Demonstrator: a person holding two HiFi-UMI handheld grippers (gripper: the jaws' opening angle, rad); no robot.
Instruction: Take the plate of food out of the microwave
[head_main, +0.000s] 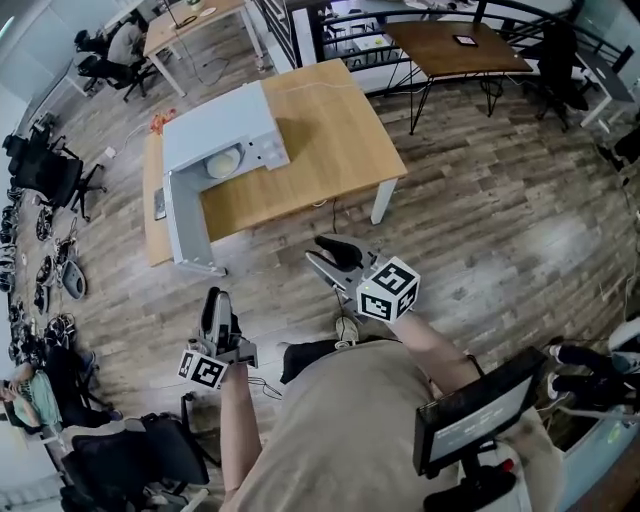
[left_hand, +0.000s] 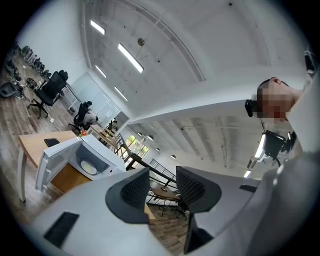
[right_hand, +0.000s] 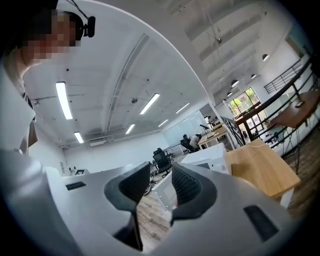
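Observation:
A white microwave (head_main: 222, 125) stands on a light wooden table (head_main: 330, 140), and its door (head_main: 188, 215) hangs wide open toward me. Inside sits a pale plate of food (head_main: 222, 161), which the left gripper view also catches as the plate (left_hand: 88, 167) in the microwave (left_hand: 100, 150). Both grippers are held near my body, well short of the table. My left gripper (head_main: 216, 298) is open with nothing between its jaws, which stand wide apart. My right gripper (head_main: 328, 252) is open too, empty, with a narrower gap. The right gripper view shows the microwave (right_hand: 210, 154) from the side.
A dark phone (head_main: 160, 203) lies on the table beside the open door. A dark round-cornered table (head_main: 455, 45) and a black railing stand at the back right. Office chairs (head_main: 45, 175) line the left wall, and a person (head_main: 125, 42) sits at a far desk.

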